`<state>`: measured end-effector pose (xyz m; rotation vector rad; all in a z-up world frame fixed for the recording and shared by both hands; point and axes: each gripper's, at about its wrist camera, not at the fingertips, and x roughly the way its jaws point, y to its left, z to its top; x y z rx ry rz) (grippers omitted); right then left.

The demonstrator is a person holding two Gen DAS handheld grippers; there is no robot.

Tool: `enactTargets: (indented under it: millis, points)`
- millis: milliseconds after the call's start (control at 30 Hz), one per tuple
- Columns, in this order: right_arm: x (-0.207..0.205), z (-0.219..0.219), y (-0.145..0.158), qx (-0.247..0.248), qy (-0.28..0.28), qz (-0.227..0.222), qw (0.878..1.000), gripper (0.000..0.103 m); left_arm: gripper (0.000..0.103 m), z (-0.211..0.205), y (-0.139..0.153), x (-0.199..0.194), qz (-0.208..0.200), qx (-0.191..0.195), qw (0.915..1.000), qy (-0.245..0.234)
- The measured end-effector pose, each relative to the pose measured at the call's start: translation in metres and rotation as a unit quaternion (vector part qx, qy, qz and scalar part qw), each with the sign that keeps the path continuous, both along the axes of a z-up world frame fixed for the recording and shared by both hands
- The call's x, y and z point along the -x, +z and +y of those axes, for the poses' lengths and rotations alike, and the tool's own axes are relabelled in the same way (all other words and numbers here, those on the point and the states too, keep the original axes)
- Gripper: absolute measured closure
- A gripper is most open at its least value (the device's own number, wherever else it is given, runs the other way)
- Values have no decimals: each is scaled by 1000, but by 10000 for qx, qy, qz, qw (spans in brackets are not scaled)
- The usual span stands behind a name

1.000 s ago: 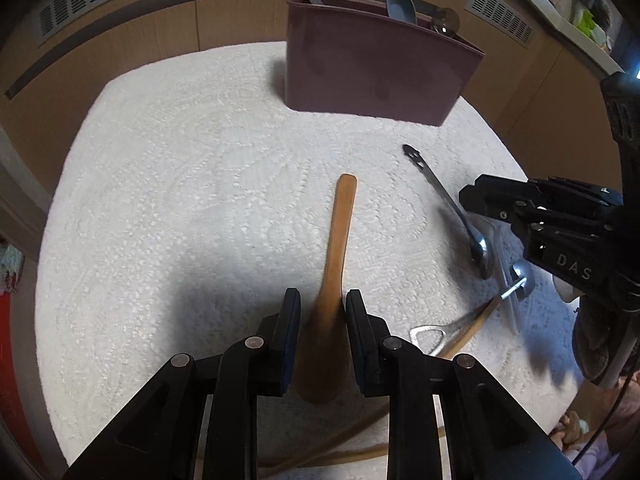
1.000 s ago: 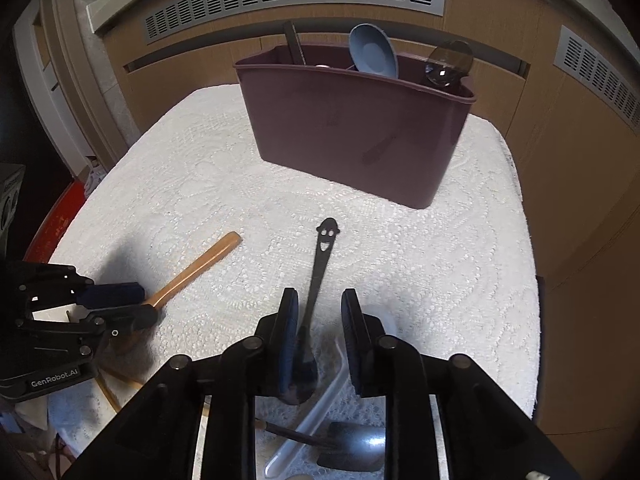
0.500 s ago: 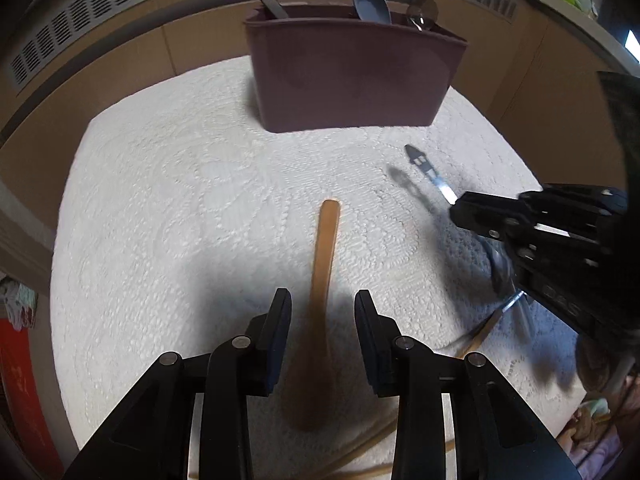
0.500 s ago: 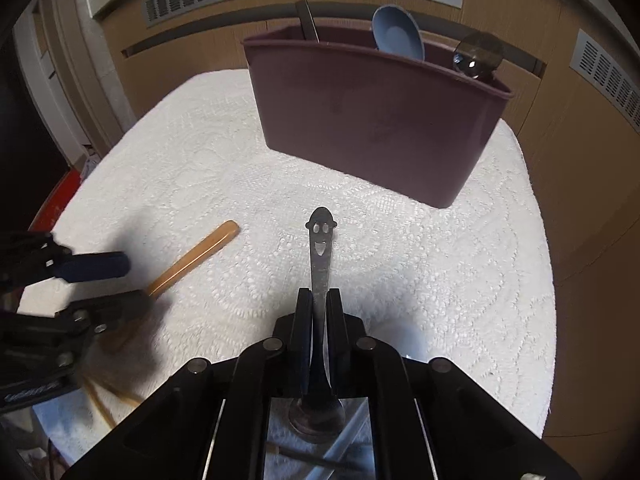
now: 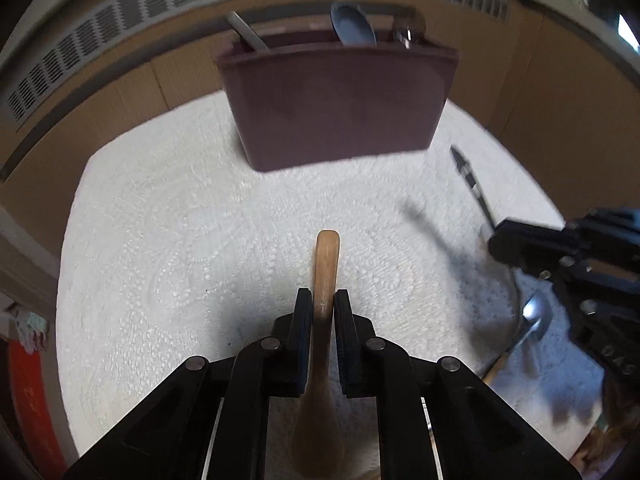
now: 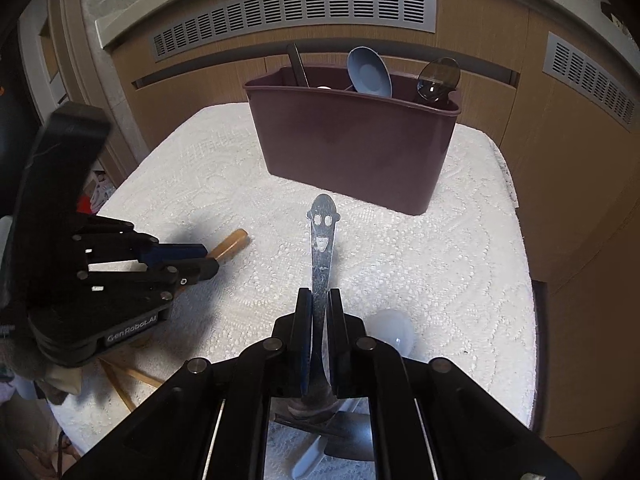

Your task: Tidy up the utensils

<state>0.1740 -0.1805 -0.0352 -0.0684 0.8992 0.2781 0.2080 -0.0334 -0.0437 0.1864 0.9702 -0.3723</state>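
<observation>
Left gripper (image 5: pixel 323 312): I am clamping the wooden spoon (image 5: pixel 326 276), jaws just closed on its handle.
Right gripper (image 6: pixel 319 308): I am gripping the smiley-face spoon (image 6: pixel 322 240), handle toward the maroon caddy (image 6: pixel 352 152).

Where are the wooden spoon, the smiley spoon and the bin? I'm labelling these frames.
wooden spoon (image 5: pixel 327 264): left wrist view, on its handle ahead of the jaws.
smiley spoon (image 6: pixel 322 236): right wrist view, on the face at its handle end.
bin (image 6: pixel 352 148): right wrist view, on its front wall.

The left gripper (image 5: pixel 322 312) has just closed onto the wooden spoon (image 5: pixel 326 264). The right gripper (image 6: pixel 320 308) clamped the smiley-handled spoon (image 6: pixel 323 236), lifting its handle off the tablecloth (image 6: pixel 420 248).
</observation>
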Motion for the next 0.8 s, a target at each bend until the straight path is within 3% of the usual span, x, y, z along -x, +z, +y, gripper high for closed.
enactTargets:
  millis: [233,800]
  points:
    - [7,-2,11,-114,-127,-106,9998,97,92,11,36,26,-778,584,9941,482]
    - [26,1,49,-117,-235,-591,9979,100,92,35,68,41,-1068,1163,9860,528]
